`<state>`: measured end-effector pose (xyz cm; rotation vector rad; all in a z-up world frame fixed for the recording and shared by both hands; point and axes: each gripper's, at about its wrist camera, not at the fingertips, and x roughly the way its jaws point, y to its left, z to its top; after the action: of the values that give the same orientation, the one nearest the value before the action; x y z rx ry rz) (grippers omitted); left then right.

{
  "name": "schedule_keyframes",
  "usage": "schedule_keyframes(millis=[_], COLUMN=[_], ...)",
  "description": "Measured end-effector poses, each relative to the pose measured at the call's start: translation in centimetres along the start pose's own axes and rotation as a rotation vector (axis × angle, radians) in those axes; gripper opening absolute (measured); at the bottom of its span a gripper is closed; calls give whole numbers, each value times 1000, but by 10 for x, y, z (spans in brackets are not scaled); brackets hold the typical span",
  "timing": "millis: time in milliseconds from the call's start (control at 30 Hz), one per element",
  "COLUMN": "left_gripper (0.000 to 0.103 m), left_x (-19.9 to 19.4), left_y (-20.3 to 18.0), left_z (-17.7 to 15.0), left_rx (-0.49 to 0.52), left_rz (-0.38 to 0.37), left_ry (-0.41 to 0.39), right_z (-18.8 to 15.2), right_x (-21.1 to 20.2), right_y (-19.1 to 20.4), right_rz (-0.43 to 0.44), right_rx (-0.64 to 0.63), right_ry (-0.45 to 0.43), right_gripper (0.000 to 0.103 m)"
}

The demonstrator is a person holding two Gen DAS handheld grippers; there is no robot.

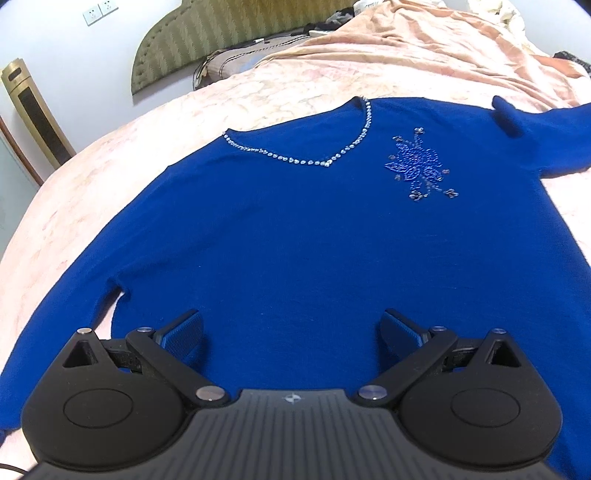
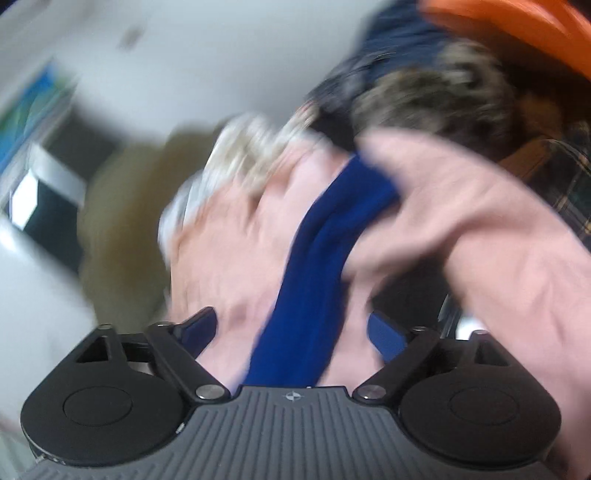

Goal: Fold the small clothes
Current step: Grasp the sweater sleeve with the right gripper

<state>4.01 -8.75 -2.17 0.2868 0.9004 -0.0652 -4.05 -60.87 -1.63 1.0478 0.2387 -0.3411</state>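
- A pink bedspread (image 1: pixel 258 92) covers the bed.
- The blue sweater (image 1: pixel 295 229) lies flat, front up.
- Left claw (image 1: pixel 291 332): spread, above the sweater's lower part.
- Right claw (image 2: pixel 291 332): spread; a blue sleeve (image 2: pixel 325 266) runs between its fingers, view blurred.

1. One blue sweater (image 1: pixel 295 229) on show, flat on one pink bedspread (image 1: pixel 122 147).
2. Two sleeves on it: one (image 1: pixel 74 314) at the left, one (image 1: pixel 546 129) at the right.
3. One beaded flower motif (image 1: pixel 421 166) and one line of rhinestone trim (image 1: pixel 306 155) round the neck.
4. Two grippers: the left gripper (image 1: pixel 291 332) and the right gripper (image 2: pixel 291 332), each showing two fingers.
5. Two wall sockets (image 1: pixel 99 10), side by side.
6. One headboard (image 1: pixel 221 33) and one tall gold appliance (image 1: pixel 37 110).
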Motion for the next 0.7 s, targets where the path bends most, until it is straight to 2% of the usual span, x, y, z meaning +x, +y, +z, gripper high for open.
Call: schedule_keyframes(millis=[100, 233, 333, 400, 433, 467, 600, 700], left_gripper=[103, 103, 103, 103, 103, 103, 103, 103], left_x=[6, 9, 9, 10, 10, 10, 8, 4], left_y=[0, -1, -1, 0, 1, 2, 12, 25], left_z=[2, 2, 2, 3, 2, 2, 1, -1], left_rx=[5, 8, 14, 13, 11, 7, -15, -48], left_rz=[15, 23, 29, 29, 28, 26, 28, 24], left_ry=[14, 22, 22, 25, 26, 26, 24, 12], right_z=[27, 34, 32, 33, 39, 40, 54, 66], right_x=[16, 38, 46, 51, 57, 58, 52, 26], right_y=[-34, -69, -78, -80, -73, -71, -32, 10], right_rz=[8, 54, 78, 74, 50, -2, -109, -150], right_rx=[93, 216, 225, 226, 226, 205, 87, -66], right_ry=[-78, -77, -102, -109, -99, -92, -121, -234], right_gripper=[77, 71, 63, 45, 15, 10, 10, 10])
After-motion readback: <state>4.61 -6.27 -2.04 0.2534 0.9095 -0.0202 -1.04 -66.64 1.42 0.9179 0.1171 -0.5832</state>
